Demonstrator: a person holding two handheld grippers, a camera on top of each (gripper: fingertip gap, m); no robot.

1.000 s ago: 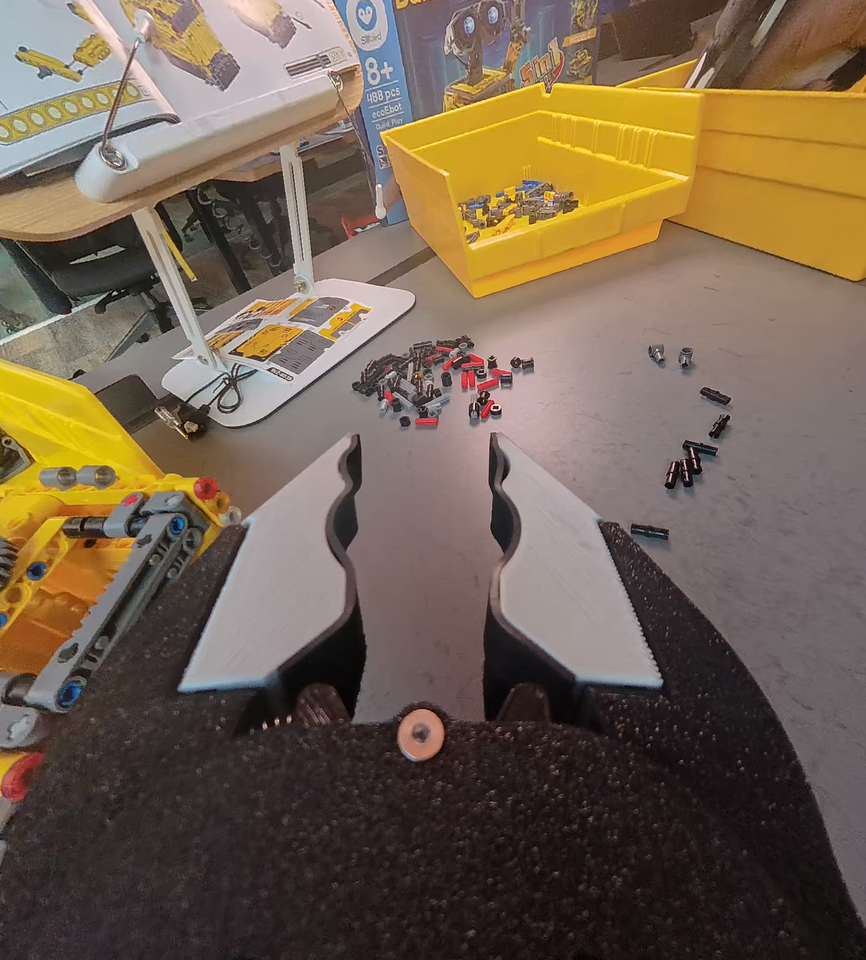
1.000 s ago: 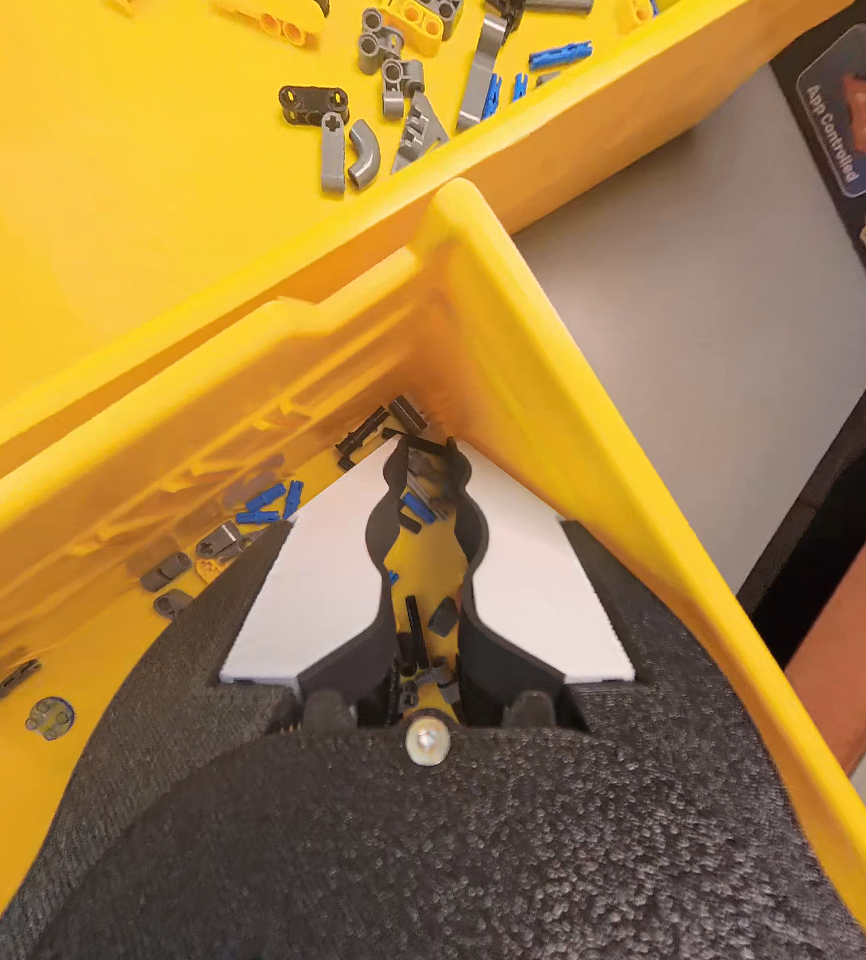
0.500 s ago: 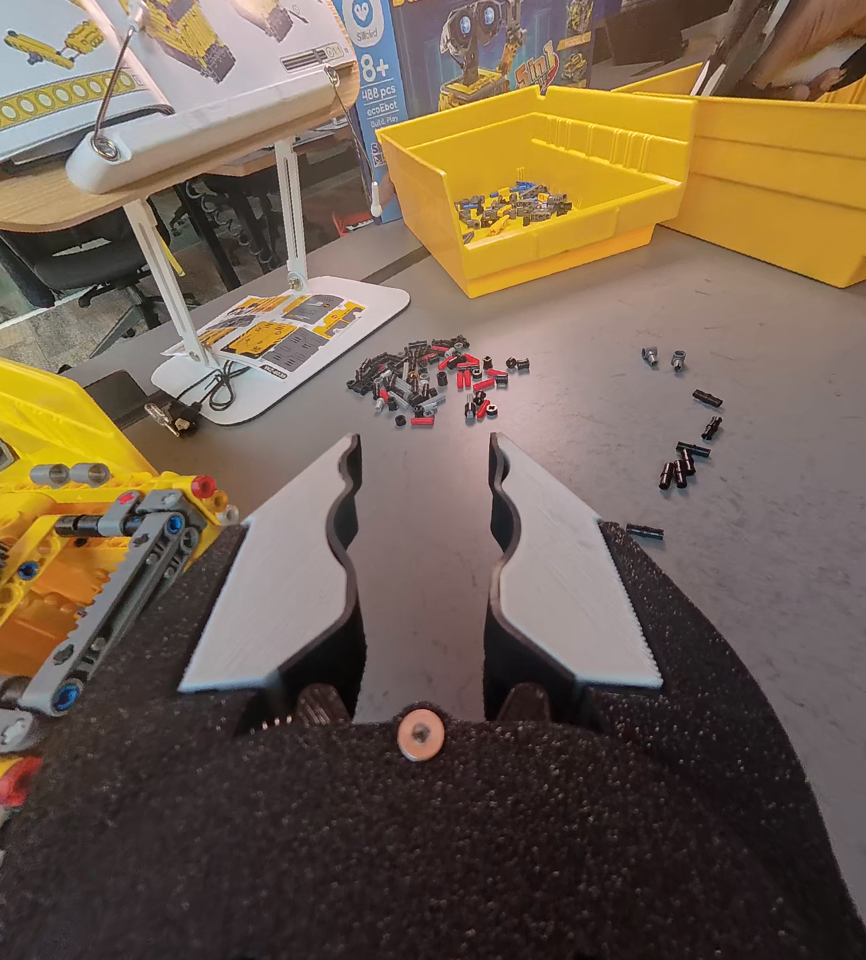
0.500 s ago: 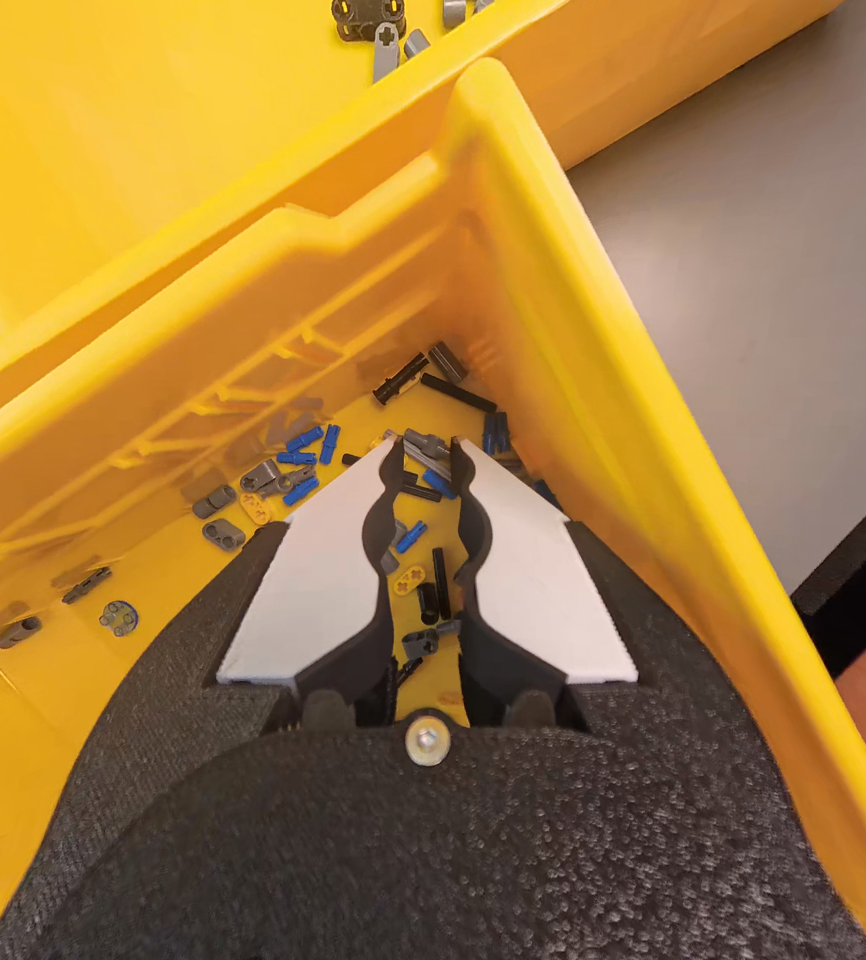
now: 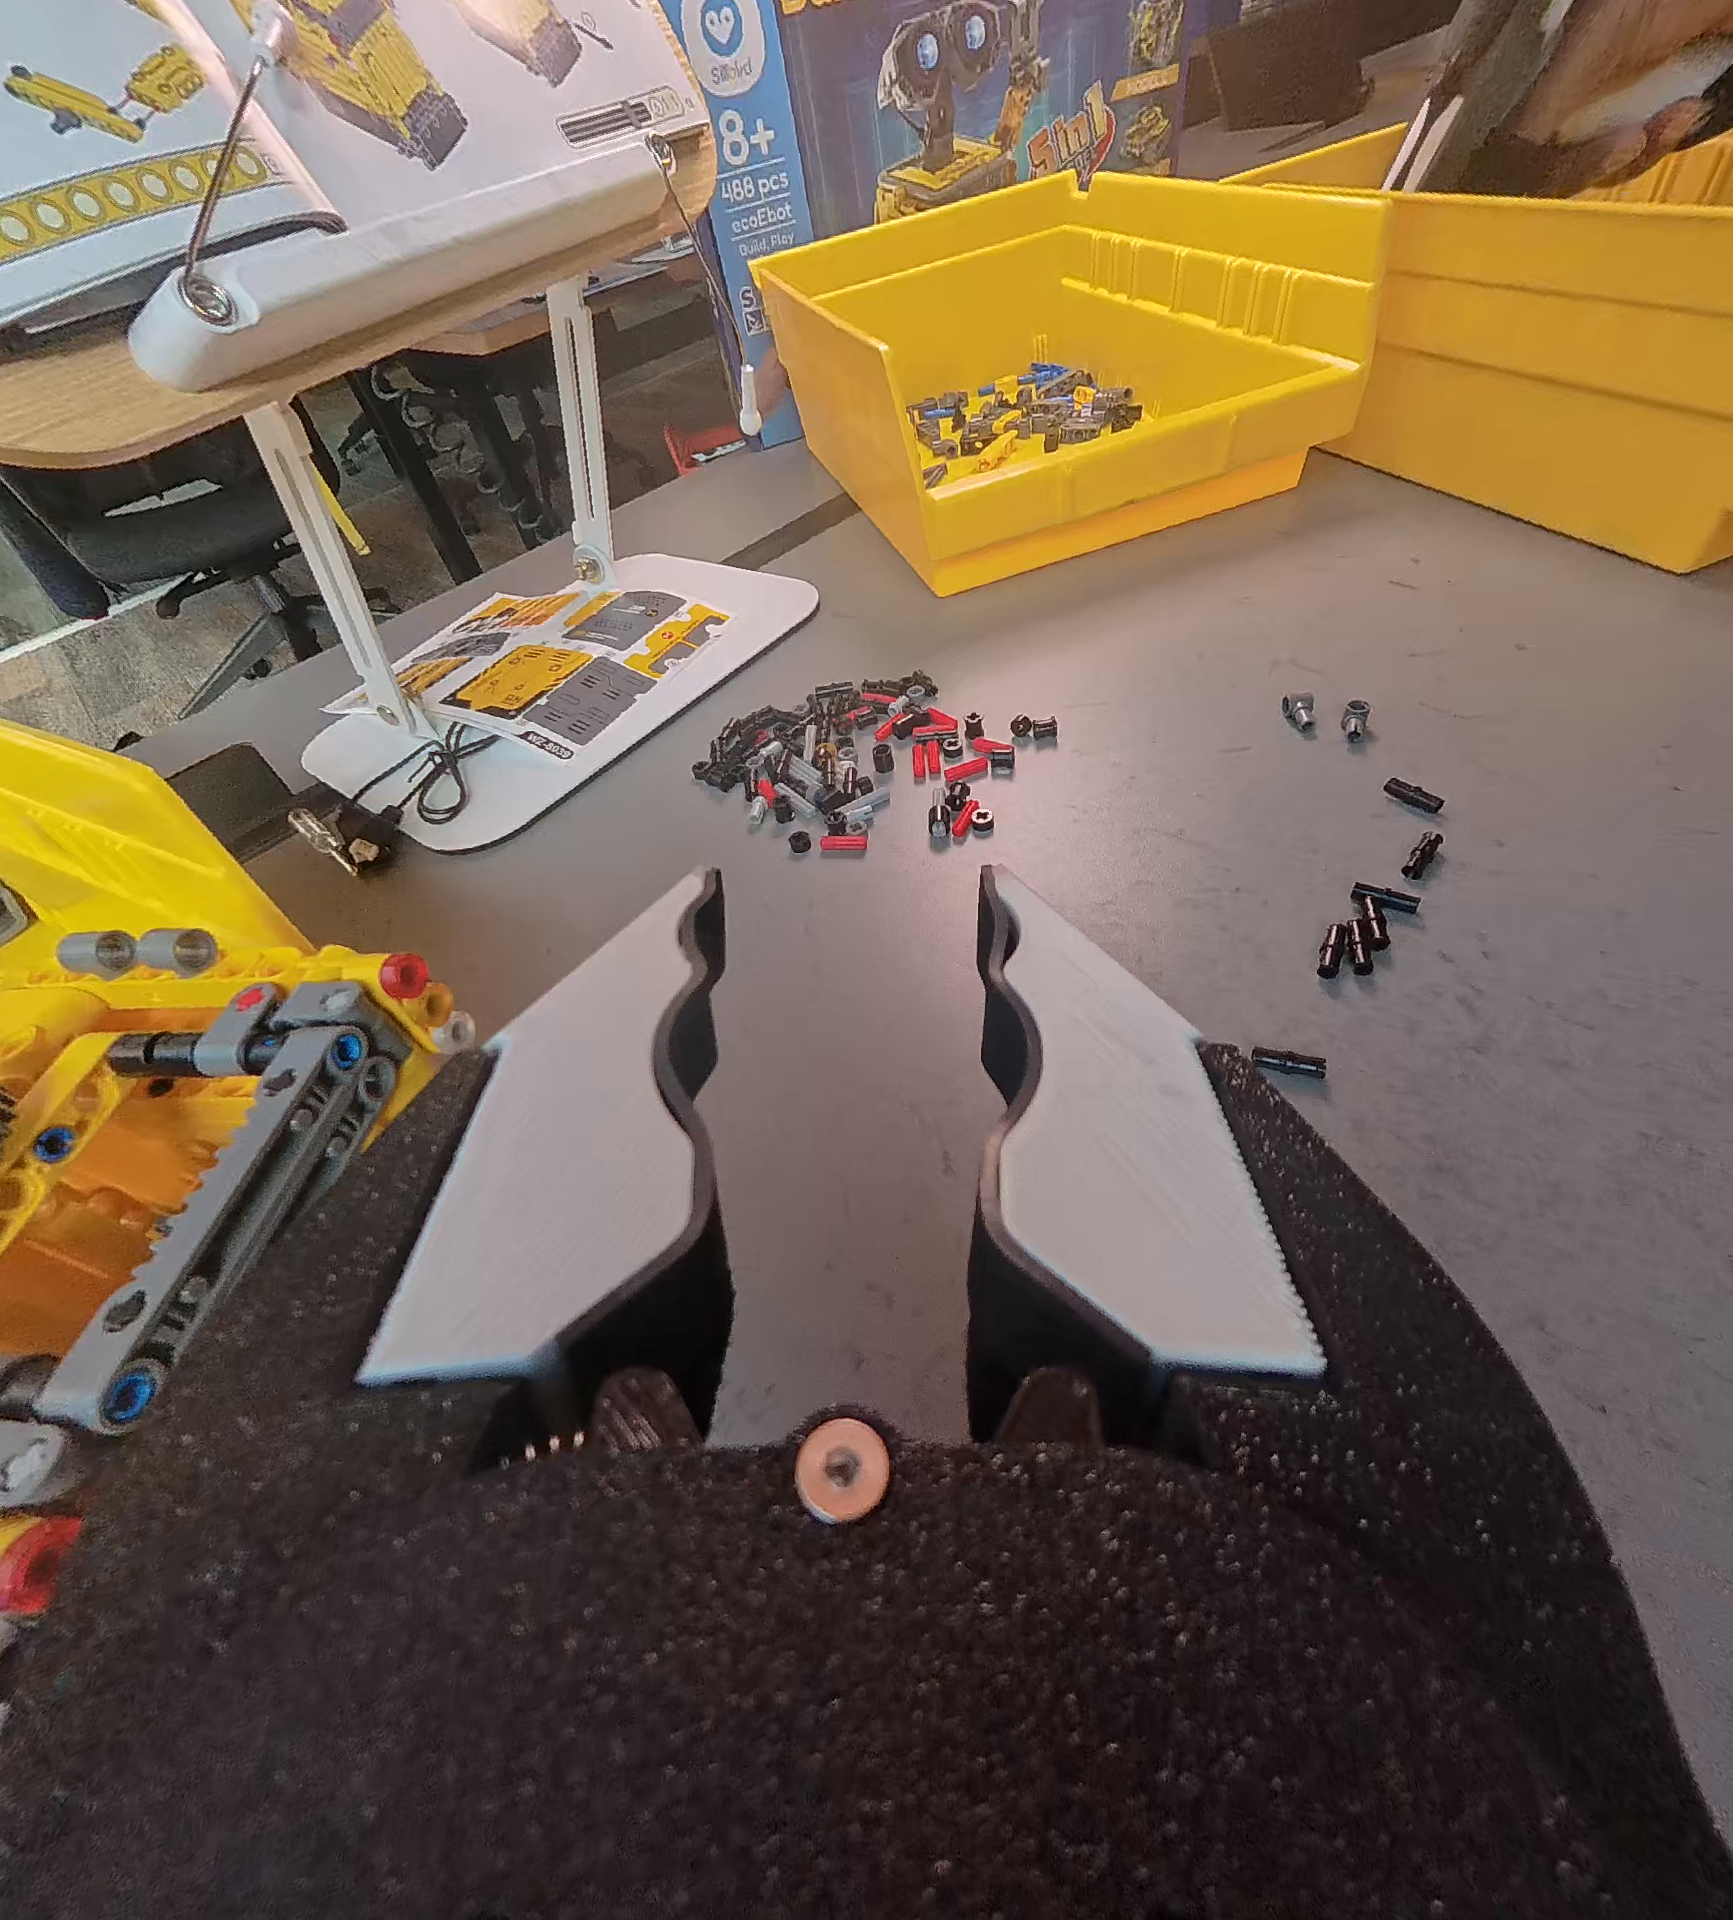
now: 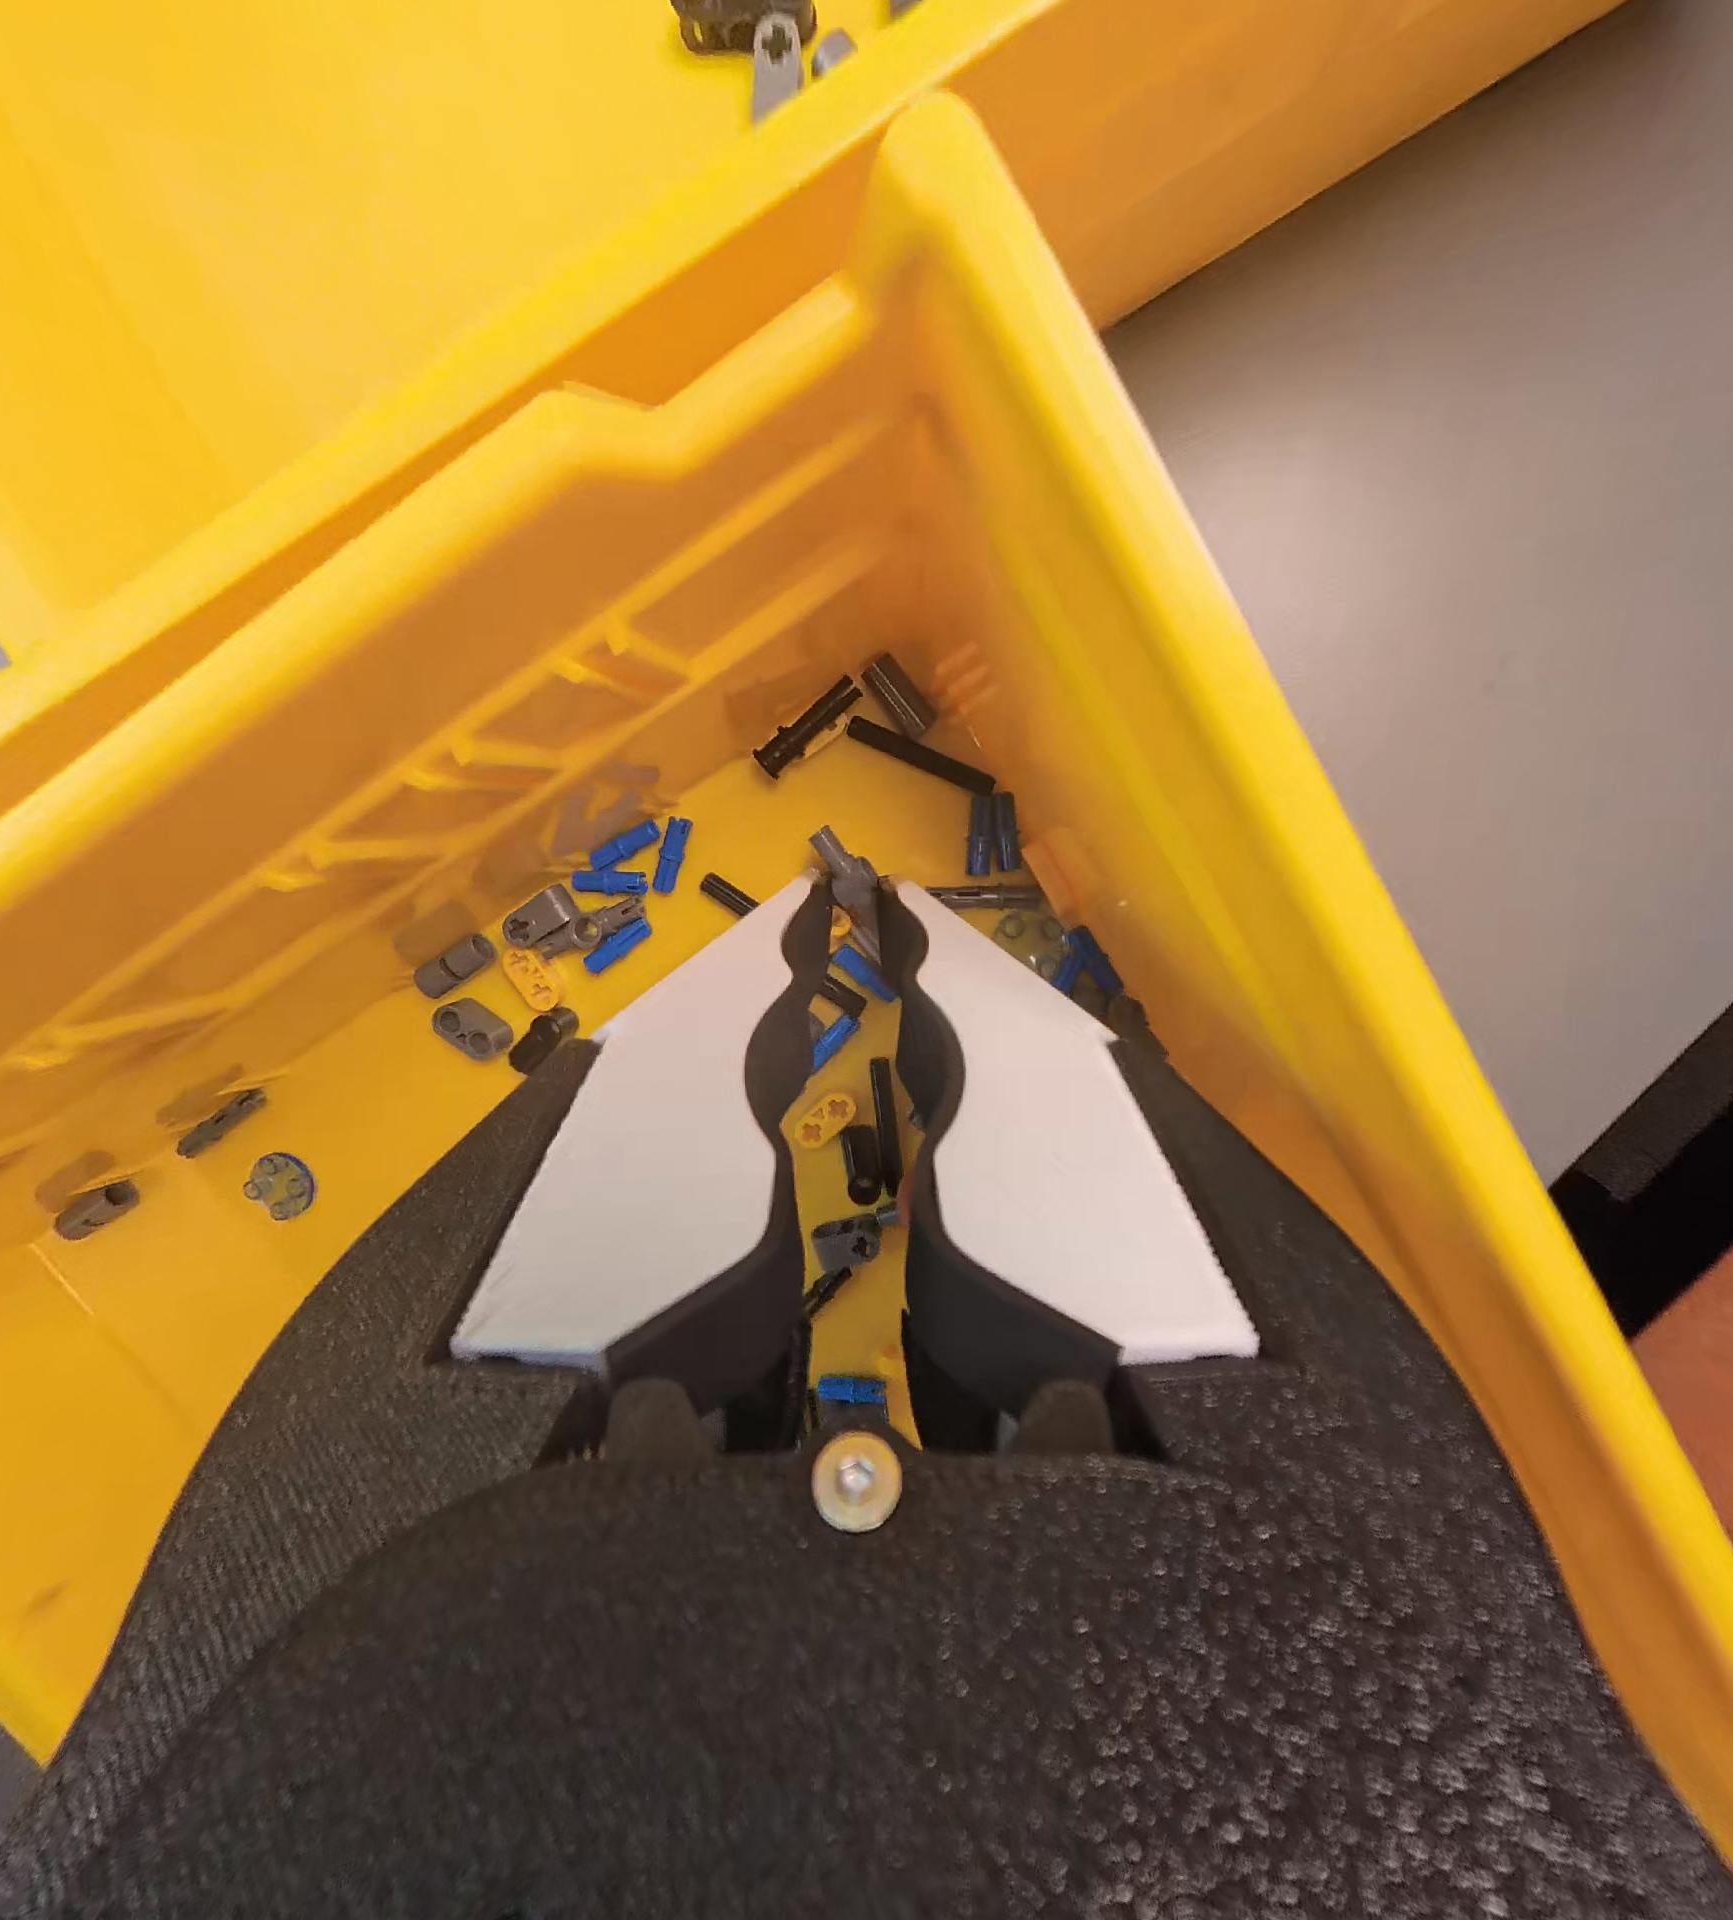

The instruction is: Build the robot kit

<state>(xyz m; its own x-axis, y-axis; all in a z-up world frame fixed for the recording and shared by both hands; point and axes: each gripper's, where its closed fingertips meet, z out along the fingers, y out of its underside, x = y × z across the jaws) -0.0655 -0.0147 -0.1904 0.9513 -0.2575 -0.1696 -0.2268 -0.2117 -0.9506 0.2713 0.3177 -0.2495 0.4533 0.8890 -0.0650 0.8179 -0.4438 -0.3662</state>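
My left gripper (image 5: 846, 894) is open and empty, hovering over the grey table, a short way in front of a pile of small red, black and grey pins (image 5: 862, 758). A partly built yellow brick model (image 5: 114, 1091) sits just left of it. My right gripper (image 6: 846, 888) is inside a yellow bin (image 6: 1101, 623), near its far right corner. Its fingertips are pinched on a small grey connector piece (image 6: 844, 864). Loose blue pins (image 6: 623, 868), black pins and grey connectors lie on the bin floor around and under the fingers.
Scattered black pins (image 5: 1361, 935) lie on the table to the right. A smaller yellow bin with parts (image 5: 1049, 520) and a larger yellow bin (image 5: 1620, 364) stand at the back. A booklet stand (image 5: 571, 707) stands at the back left. Another yellow bin (image 6: 322, 260) adjoins the right gripper's bin. One gripper's finger ends stand about 50 cm off the other's.
My right gripper has drawn back from the bin corner and its tips have closed on the grey connector piece. My left gripper stays open and has hardly moved.
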